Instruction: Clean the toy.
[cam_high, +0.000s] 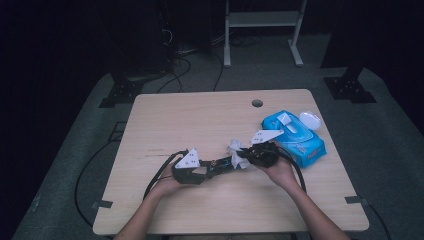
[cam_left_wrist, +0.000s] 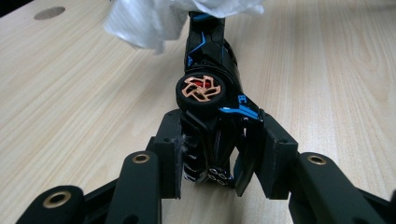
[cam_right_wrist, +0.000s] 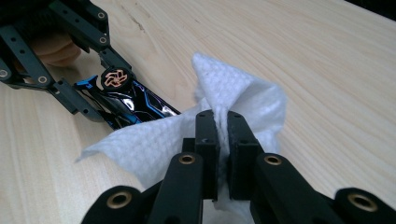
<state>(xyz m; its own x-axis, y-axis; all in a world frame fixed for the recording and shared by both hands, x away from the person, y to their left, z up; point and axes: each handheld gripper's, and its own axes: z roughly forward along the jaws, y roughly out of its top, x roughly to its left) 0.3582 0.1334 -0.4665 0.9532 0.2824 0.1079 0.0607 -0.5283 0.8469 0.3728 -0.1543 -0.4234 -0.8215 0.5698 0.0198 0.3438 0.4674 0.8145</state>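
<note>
A black toy car (cam_left_wrist: 212, 70) with blue trim and a copper-coloured wheel lies on its side on the wooden table (cam_high: 200, 115). My left gripper (cam_left_wrist: 212, 158) is shut on its rear end. In the right gripper view the toy car (cam_right_wrist: 130, 100) runs under a white wet wipe (cam_right_wrist: 243, 102). My right gripper (cam_right_wrist: 223, 140) is shut on that wipe, which drapes over the car's front. In the high view the left gripper (cam_high: 212, 170) and right gripper (cam_high: 245, 157) meet near the table's middle, with the wipe (cam_high: 235, 147) bunched between them.
A blue pack of wet wipes (cam_high: 295, 137) lies on the table right of the right hand, its white lid (cam_high: 310, 120) flipped open. A cable hole (cam_high: 257, 103) sits near the table's far edge. Cables trail from both grippers off the front.
</note>
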